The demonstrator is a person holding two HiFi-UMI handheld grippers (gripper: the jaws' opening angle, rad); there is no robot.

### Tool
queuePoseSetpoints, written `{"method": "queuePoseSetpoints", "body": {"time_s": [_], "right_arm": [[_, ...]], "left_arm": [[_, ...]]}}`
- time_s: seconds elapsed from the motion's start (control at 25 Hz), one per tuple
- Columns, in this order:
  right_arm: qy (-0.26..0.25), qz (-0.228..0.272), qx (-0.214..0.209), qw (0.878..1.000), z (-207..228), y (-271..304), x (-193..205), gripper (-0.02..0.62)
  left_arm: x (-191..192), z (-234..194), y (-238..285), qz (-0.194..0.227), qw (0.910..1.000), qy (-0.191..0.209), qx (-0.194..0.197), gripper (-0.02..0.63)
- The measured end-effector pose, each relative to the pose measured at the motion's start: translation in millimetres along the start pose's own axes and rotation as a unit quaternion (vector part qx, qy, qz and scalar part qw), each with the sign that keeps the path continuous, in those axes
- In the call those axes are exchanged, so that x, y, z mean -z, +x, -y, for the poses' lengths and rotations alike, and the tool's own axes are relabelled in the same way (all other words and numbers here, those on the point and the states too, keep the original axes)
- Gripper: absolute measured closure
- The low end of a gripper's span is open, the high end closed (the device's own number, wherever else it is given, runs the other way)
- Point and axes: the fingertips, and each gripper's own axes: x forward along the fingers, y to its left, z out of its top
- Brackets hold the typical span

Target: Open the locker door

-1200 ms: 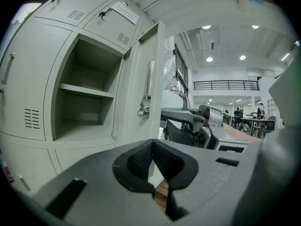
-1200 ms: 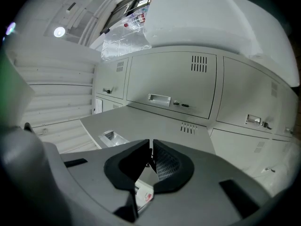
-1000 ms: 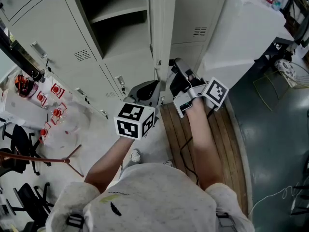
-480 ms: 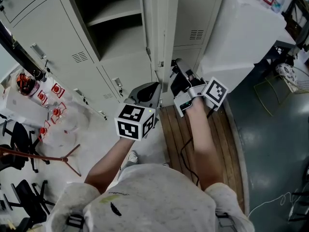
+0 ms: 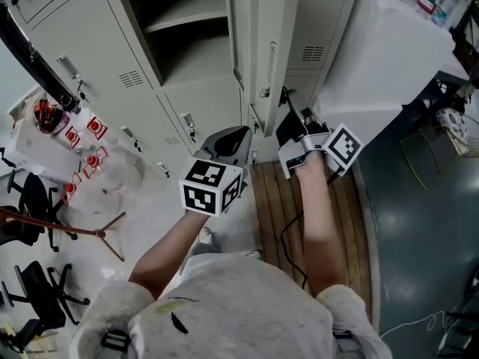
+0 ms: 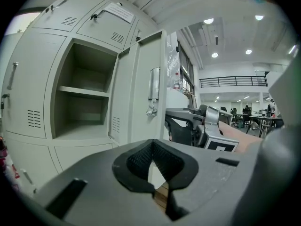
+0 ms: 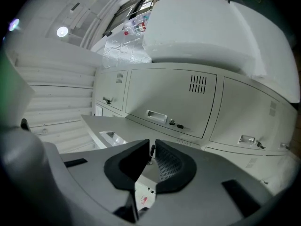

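The pale grey locker door [image 5: 263,58] stands open, seen nearly edge-on, beside its empty shelved compartment [image 5: 187,21]. My right gripper [image 5: 287,118] reaches the door's free edge below the hasp [image 5: 264,92]. In the right gripper view the door panel [image 7: 101,126] runs into the right gripper [image 7: 151,157], whose jaws are shut on its thin edge. My left gripper [image 5: 224,142] hangs lower left, shut and empty. In the left gripper view the left gripper [image 6: 153,159] faces the door [image 6: 141,69], its handle [image 6: 154,84] and the compartment [image 6: 84,98].
Closed lockers [image 5: 82,43] surround the open one. A big white block [image 5: 389,58] stands to the right. A wooden slatted platform [image 5: 337,200] lies under my arms. Black chairs [image 5: 30,223] and red-marked items [image 5: 78,155] sit at the left.
The door has swung a little wider, to the right, with my right gripper moving along with it. My left gripper has stayed where it was.
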Motion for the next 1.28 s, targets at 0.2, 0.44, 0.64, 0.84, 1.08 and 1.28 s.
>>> {"method": "queuePoseSetpoints", "body": {"time_s": [0.2, 0.44, 0.64, 0.84, 1.08, 1.28], "right_arm": [[-0.030, -0.001, 0.003, 1.000, -12, -10, 3, 0.571], [-0.069, 0.007, 0.003, 0.998, -32, -25, 7, 0.571], [-0.113, 0.006, 0.001, 0.994, -52, -29, 22, 0.571], [-0.166, -0.004, 0.015, 0.986, -63, -25, 50, 0.577], [-0.210, -0.025, 0.007, 0.977, -83, -2, 98, 0.581], [-0.255, -0.051, 0.037, 0.965, -81, 10, 139, 0.586]], "left_arm": [[7, 4, -5, -0.010, 0.9999, -0.005, -0.003, 0.600], [11, 2, -14, -0.015, 0.9998, -0.009, -0.006, 0.600], [7, -3, -23, -0.010, 0.9999, -0.008, 0.002, 0.600], [3, -22, -38, -0.003, 0.9999, -0.012, 0.005, 0.600], [-1, -58, -66, 0.003, 0.9999, -0.014, -0.007, 0.600], [2, -86, -88, 0.007, 0.9996, -0.023, -0.016, 0.600]]}}
